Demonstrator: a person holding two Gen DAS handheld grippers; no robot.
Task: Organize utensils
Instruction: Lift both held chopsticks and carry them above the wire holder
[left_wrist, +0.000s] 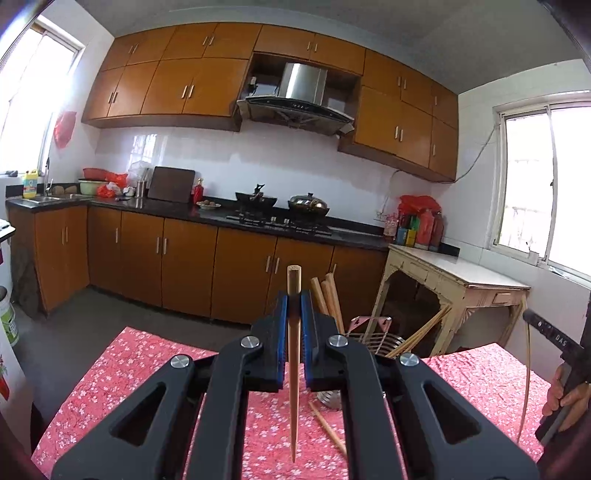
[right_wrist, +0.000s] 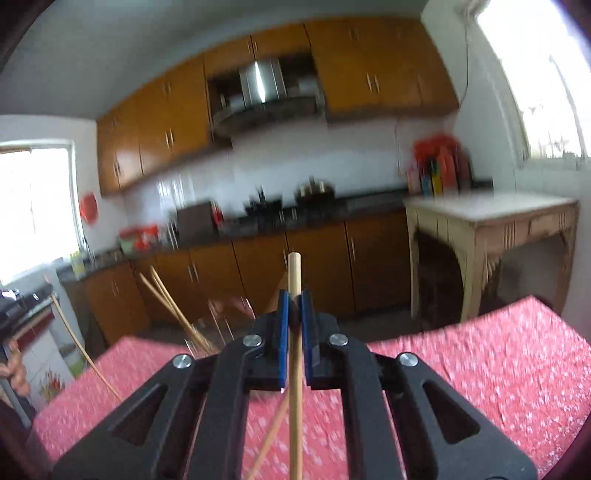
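My left gripper (left_wrist: 294, 297) is shut on a wooden chopstick (left_wrist: 293, 387) that stands upright between its blue pads, thick end up. Just behind it a wire utensil holder (left_wrist: 373, 338) holds several chopsticks. Another chopstick (left_wrist: 328, 430) lies on the pink floral tablecloth (left_wrist: 129, 369). My right gripper (right_wrist: 294, 299) is shut on a second upright chopstick (right_wrist: 295, 406). In this blurred view the holder's chopsticks (right_wrist: 173, 310) lean at the left, and a thin stick (right_wrist: 269, 443) slants below the jaws.
The table (right_wrist: 480, 369) ends ahead of the holder, with floor and brown kitchen cabinets (left_wrist: 184, 266) beyond. A cream side table (left_wrist: 461, 277) stands at the right by a window. A hand (left_wrist: 565, 395) holding the other tool shows at the right edge.
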